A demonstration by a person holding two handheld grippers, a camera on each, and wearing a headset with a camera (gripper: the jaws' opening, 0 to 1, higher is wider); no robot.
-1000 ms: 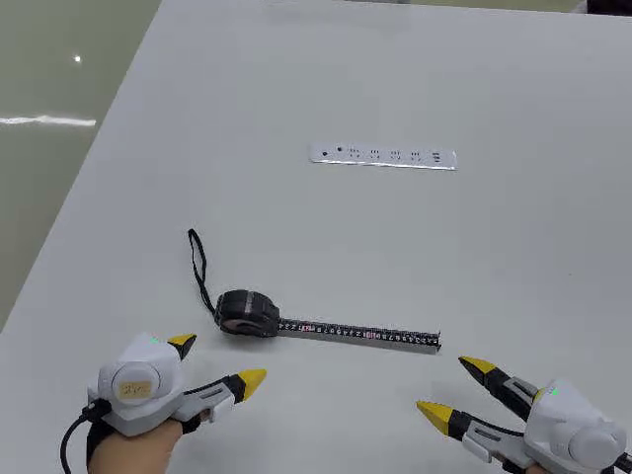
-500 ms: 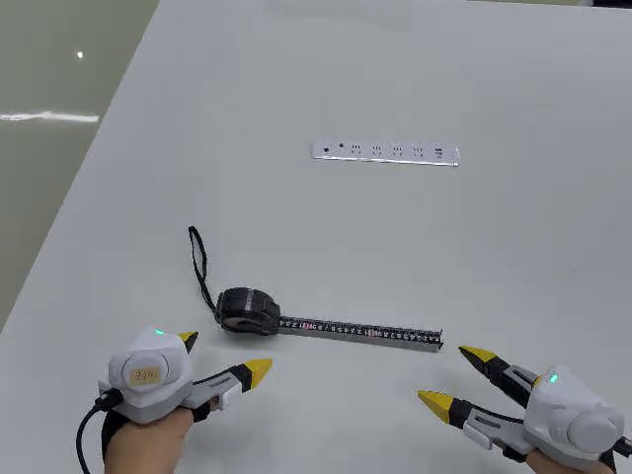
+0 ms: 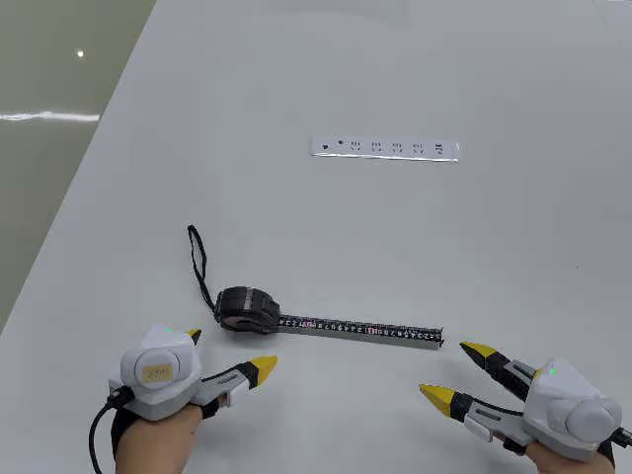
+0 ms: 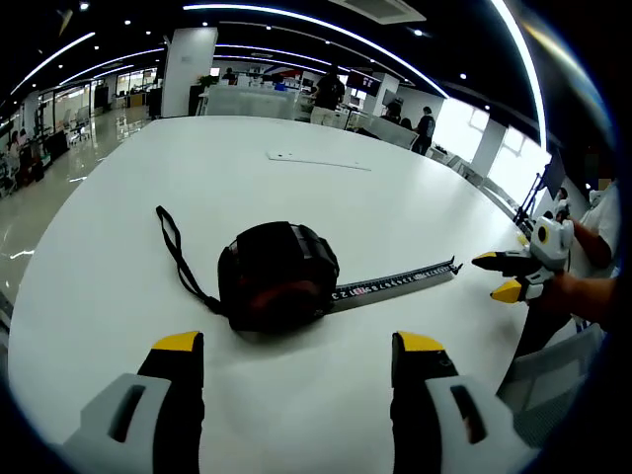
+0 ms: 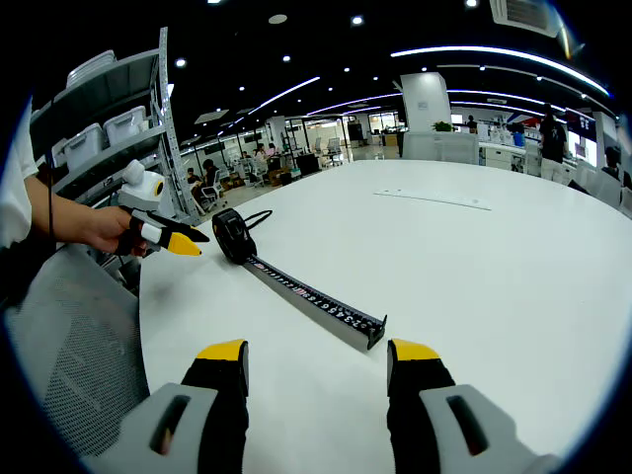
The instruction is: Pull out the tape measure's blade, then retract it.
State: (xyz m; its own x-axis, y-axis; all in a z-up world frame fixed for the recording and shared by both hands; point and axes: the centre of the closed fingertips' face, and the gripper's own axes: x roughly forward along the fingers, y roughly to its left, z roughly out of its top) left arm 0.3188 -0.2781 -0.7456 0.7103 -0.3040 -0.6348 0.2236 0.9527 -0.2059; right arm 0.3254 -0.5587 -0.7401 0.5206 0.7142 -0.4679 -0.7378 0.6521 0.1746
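Both grippers stand spread and hold nothing. Our left gripper (image 3: pixel 229 351) hovers just on our side of the tape measure's case (image 3: pixel 247 310). Its yellow-tipped jaws are parted wide enough to take the case, which in the left gripper view sits a little ahead, between the two tips. Our right gripper (image 3: pixel 452 370) is well apart from the case, out beyond the far end of the blade (image 3: pixel 360 332). Its jaws are parted too and aim at the hook (image 3: pixel 437 340) without touching it.

We judge the pull-out as done, since the blade lies drawn out of the case and flat on the table (image 3: pixel 444 247). Retraction is the step in hand. The next move seems to call for the left jaws to close on the case and steady it while the blade is released or fed back in. The right gripper may need to guide the hook end so it does not whip.

The case is black, rounded and chunky, with a ribbed, rubbery look. The blade is a thin, stiff dark strip with printed marks and a small metal hook. A thin black strap (image 3: pixel 200 265) loops away from the case on the side opposite the blade. The table is smooth matt white, and a flat white power strip (image 3: pixel 385 148) lies well beyond the case.
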